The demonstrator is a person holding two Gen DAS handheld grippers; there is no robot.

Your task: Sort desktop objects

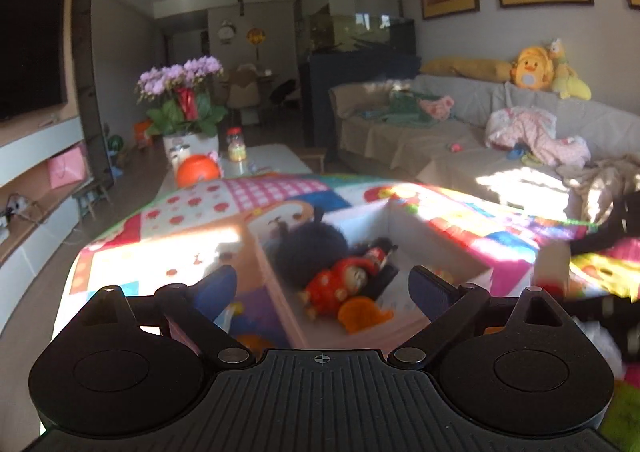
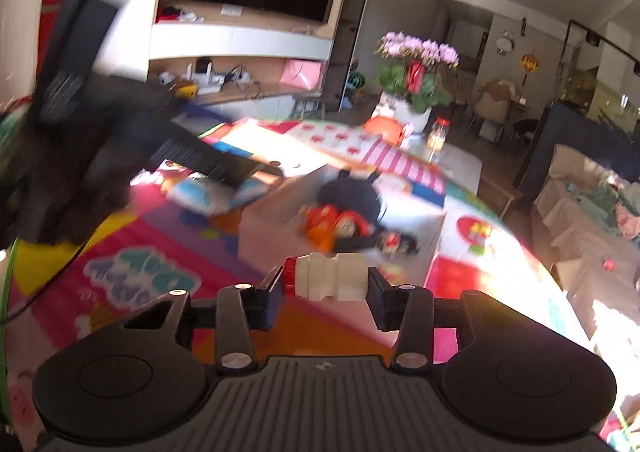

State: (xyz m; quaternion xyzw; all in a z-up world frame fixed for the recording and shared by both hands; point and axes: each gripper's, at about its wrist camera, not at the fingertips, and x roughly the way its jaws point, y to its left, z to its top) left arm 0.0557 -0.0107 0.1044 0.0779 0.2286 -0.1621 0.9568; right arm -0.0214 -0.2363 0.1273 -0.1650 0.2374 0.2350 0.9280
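A white open box sits on a colourful play mat. Inside lie a black fuzzy toy, a red doll and an orange piece. My left gripper is open and empty, just above the box's near side. My right gripper is shut on a small white bottle with a red cap, held sideways in the air, short of the box. The box toys show blurred there. The left gripper appears blurred at the upper left of the right wrist view.
An orange ball, a flower pot and a jar stand on a low table beyond the mat. A sofa with clothes and plush toys is on the right. A packet lies on the mat left of the box.
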